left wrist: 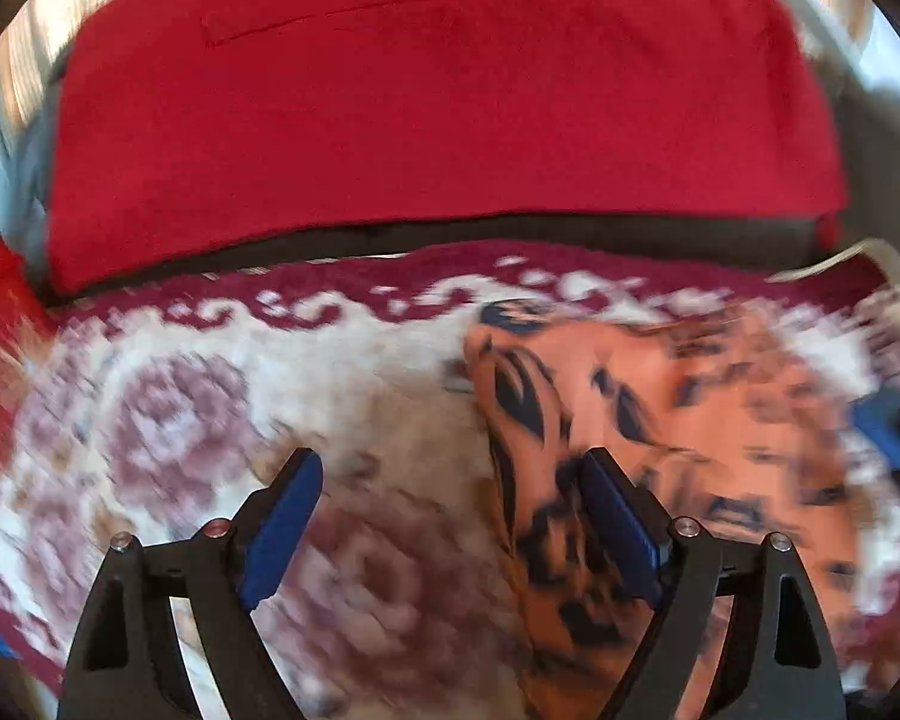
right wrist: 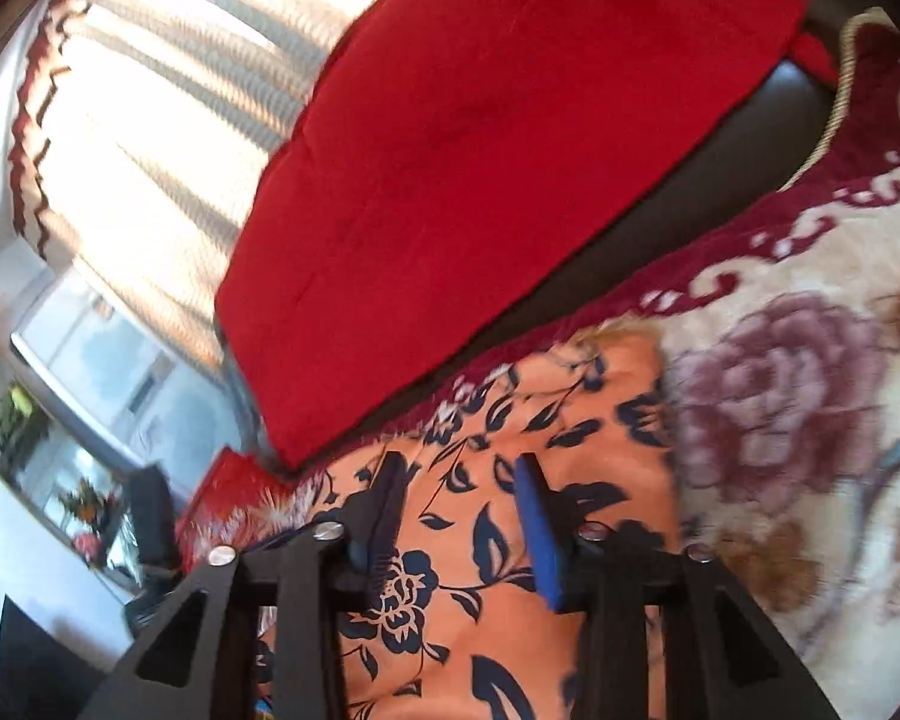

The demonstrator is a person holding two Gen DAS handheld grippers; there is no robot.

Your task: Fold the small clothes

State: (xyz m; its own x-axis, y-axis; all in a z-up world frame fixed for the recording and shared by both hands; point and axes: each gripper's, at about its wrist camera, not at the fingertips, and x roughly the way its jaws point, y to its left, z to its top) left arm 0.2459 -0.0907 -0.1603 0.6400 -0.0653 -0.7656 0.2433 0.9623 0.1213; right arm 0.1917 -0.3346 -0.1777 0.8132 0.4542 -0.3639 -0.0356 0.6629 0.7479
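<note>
- The orange garment (left wrist: 660, 420), printed with dark leaves and flowers, is seen spread on the floral blanket (left wrist: 168, 420), close to the blanket's maroon-bordered far edge, which runs along the red cushion (left wrist: 438, 108).
- The cloth is judged thin, light and limp: creases are seen near its left edge in the left wrist view, and it is expected to sag and drag once lifted, not to hold a shape.
- A hold is best taken at a corner or along a hem, where a single layer can be pinched off the plush blanket; its pile may be caught together with the cloth.
- The left gripper (left wrist: 450, 516) is seen wide open with nothing held; its right finger lies over the garment's left edge, its left finger over bare blanket.
- The right gripper (right wrist: 459, 510) is seen parted above the garment (right wrist: 510, 540), nothing clamped between its blue pads (right wrist: 540, 534); whether the cloth is touched cannot be told.
- Open blanket is seen beside the garment in both views, which is judged room enough for a fold to be laid over.
- Toward the far edge room is tight: the cushion and the dark strip beneath it stand just beside the garment's far hem.
- The left view is blurred, so fine edges cannot be told.
</note>
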